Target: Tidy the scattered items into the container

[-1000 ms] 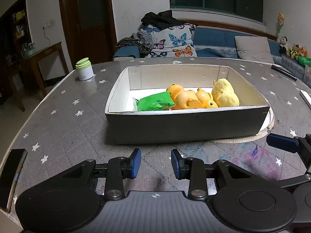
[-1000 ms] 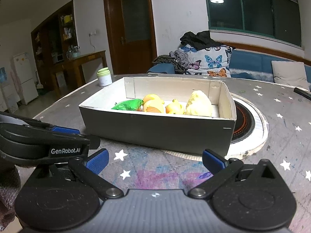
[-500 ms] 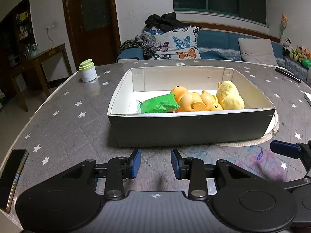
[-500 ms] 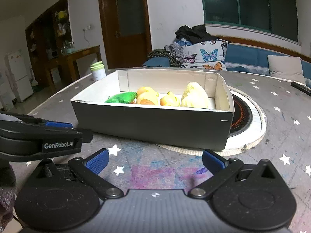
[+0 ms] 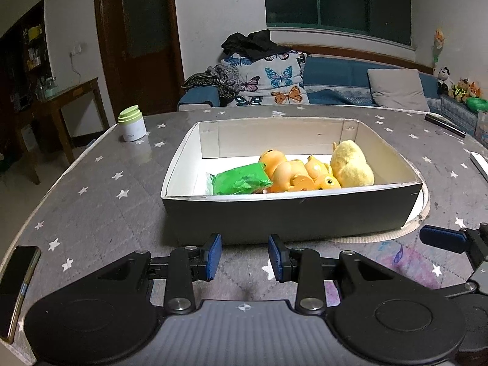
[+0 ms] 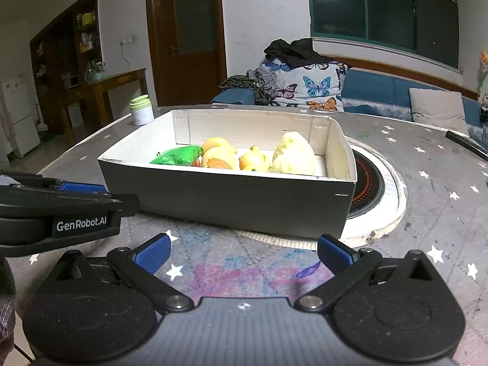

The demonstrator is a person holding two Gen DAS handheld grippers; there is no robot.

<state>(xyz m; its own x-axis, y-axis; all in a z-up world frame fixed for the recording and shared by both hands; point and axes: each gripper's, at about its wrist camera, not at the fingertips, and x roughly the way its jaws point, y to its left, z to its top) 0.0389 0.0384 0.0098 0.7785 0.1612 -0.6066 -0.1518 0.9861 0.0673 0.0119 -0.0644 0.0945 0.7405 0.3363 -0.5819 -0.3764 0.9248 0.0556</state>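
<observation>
A grey cardboard box with a white inside stands on the star-patterned table. It holds a green packet, orange rubber ducks and a yellow plush toy. The same box shows in the right wrist view with the packet, the ducks and the plush. My left gripper is empty, its jaws a narrow gap apart, just short of the box's near wall. My right gripper is wide open and empty, in front of the box.
A white jar with a green lid stands at the table's far left. A phone lies at the near left edge. A round burner plate lies under the box's right end. A dark remote lies far right. A sofa stands behind.
Both views have tilted and shifted a little, so the box sits slightly farther off. Both grippers keep the same opening and hold nothing.
</observation>
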